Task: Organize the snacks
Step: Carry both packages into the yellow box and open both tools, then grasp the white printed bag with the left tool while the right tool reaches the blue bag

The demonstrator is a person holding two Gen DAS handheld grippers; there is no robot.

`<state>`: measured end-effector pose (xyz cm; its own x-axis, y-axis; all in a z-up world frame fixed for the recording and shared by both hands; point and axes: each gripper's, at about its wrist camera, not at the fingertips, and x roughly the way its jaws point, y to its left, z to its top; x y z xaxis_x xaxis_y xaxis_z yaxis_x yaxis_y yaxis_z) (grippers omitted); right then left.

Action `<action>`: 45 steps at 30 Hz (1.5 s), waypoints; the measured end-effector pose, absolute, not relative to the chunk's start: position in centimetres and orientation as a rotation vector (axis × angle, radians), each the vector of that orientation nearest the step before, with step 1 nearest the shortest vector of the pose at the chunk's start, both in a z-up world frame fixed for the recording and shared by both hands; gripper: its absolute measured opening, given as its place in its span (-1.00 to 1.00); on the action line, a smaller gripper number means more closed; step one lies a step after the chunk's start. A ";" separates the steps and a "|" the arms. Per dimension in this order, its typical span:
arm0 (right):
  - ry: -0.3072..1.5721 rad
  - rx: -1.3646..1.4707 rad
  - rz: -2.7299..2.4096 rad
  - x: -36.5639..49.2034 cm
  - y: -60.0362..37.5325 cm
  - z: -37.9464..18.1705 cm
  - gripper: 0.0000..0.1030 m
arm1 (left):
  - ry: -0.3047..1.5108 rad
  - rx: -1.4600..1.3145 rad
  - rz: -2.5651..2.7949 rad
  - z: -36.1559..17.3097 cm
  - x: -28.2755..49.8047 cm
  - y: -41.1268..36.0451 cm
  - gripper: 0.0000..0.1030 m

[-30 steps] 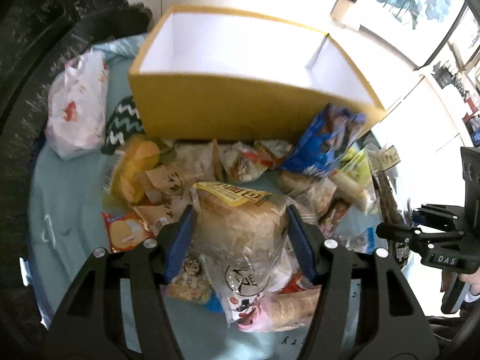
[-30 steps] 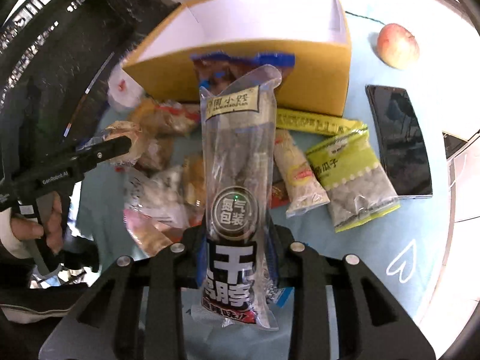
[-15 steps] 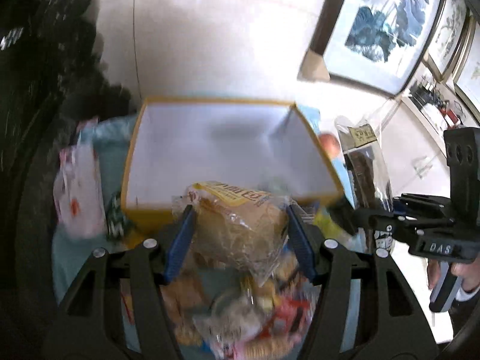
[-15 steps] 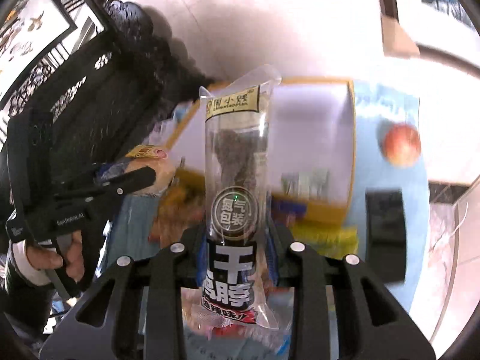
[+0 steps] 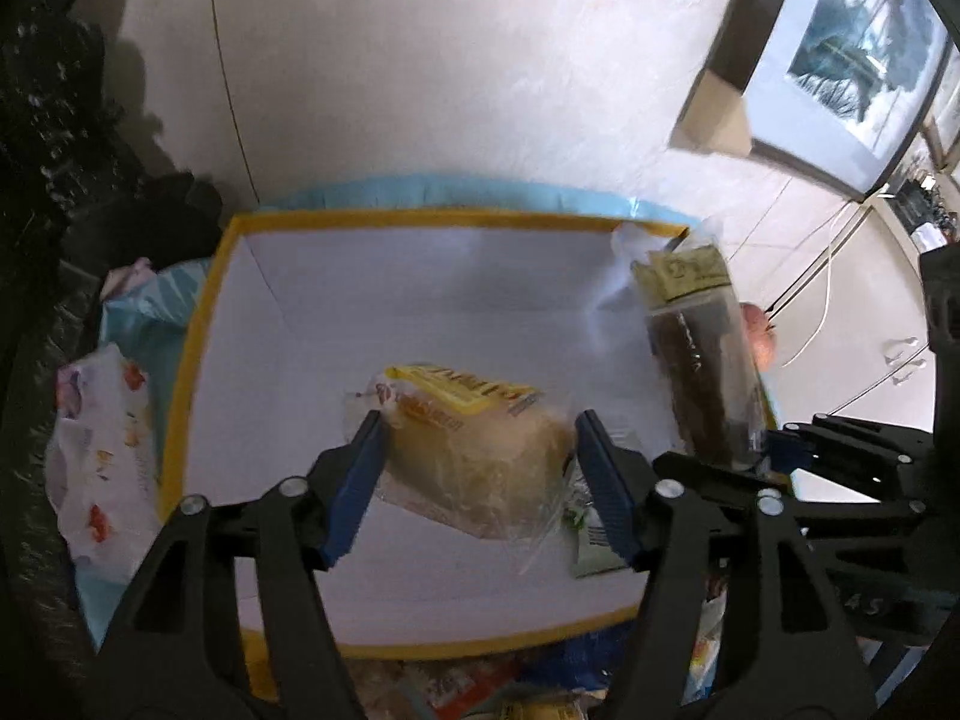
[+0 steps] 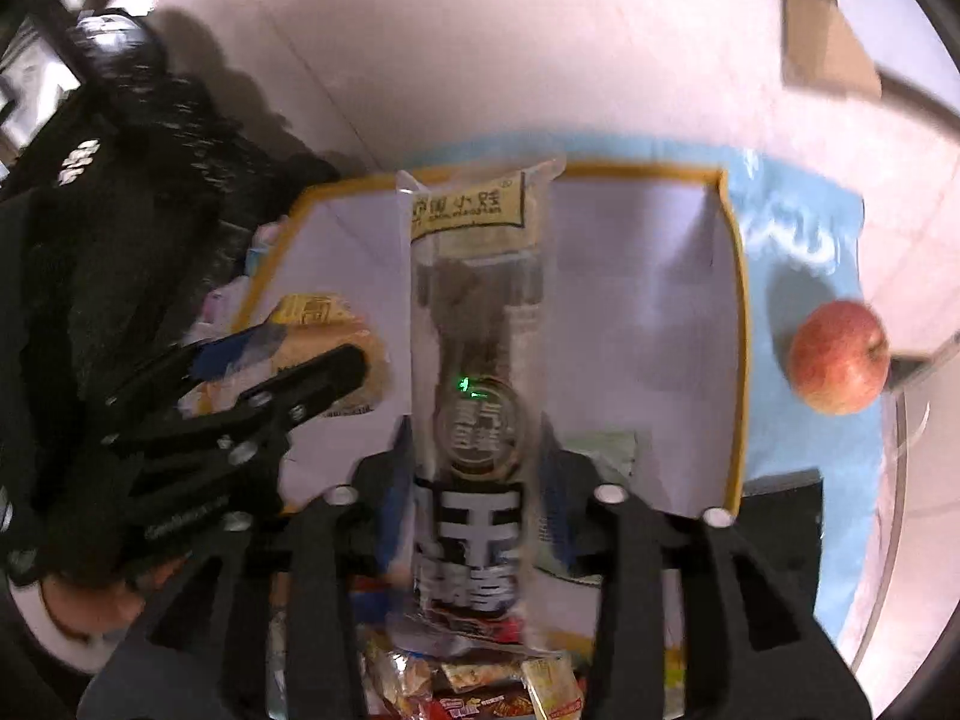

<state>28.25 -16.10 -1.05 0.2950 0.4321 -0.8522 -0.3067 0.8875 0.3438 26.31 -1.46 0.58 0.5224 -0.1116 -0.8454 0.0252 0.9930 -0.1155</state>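
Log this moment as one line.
left gripper: opening, bread pack between fingers, over box | right gripper: opening, tall snack pack between fingers, over box | apple outside box

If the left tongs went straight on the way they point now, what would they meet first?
Most likely the bread packet lying between the left tongs, whose jaws have just been opening; right behind it is the white floor of the yellow box. Depth is hard to judge.

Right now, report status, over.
Left gripper just opening, clear-wrapped bread packet between jaws. Right gripper just opening, tall clear packet of dark snack between jaws. Both over yellow-edged white box, nothing blocking.
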 end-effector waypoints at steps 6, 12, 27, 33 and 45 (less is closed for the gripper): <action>1.094 0.193 0.406 27.3 -19.5 -0.7 0.33 | 1.016 -0.133 0.001 0.3 24.9 0.4 0.86; 1.071 0.203 0.423 23.2 -22.9 -0.4 0.39 | 1.021 -0.142 0.004 0.4 20.9 2.0 0.87; 1.205 0.182 0.429 12.7 -25.1 -4.2 0.52 | 1.153 -0.164 0.018 -2.6 8.9 3.3 0.88; 1.229 0.135 0.449 10.1 -23.9 -5.0 0.75 | 1.214 -0.172 -0.003 -4.6 6.0 2.8 0.88; 1.286 0.109 0.467 6.4 -23.1 -6.1 0.76 | 1.318 -0.178 -0.098 -8.9 4.9 0.0 0.88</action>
